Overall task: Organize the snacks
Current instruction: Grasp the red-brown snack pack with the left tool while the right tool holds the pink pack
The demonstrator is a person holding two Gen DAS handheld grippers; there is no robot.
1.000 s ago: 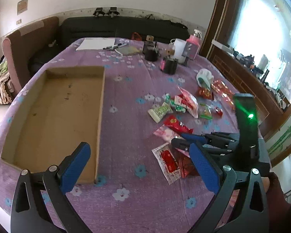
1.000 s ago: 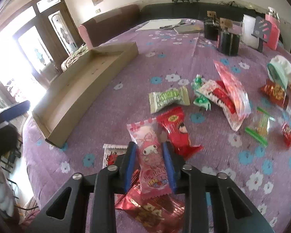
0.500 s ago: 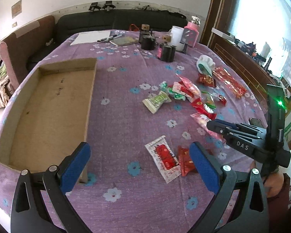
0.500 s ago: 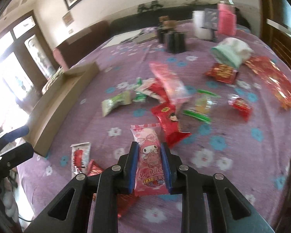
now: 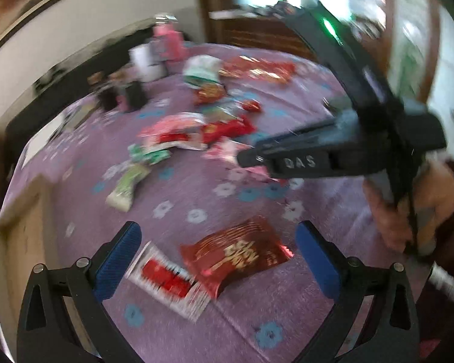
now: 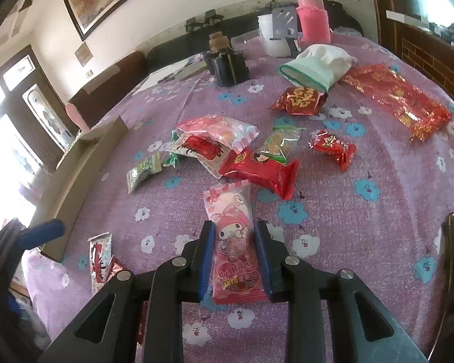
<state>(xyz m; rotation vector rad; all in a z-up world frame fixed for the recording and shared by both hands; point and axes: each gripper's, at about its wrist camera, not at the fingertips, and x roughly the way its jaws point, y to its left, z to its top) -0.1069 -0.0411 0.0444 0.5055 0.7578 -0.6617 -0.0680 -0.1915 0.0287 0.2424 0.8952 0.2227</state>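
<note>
Pink cartoon-print snack packet (image 6: 235, 242) clamped lengthwise in right claw (image 6: 234, 260), lifted over purple floral desk (image 6: 363, 227). Loose snack pile (image 6: 242, 154) at twelve o'clock. Left claw (image 5: 218, 260) spread wide above dark-red packet (image 5: 239, 251).

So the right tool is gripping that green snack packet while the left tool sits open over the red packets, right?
Not quite. The right tool grips the pink cartoon packet, as the right wrist view shows; the green packet lies on the table. The left tool is indeed open over the red packets.
</note>
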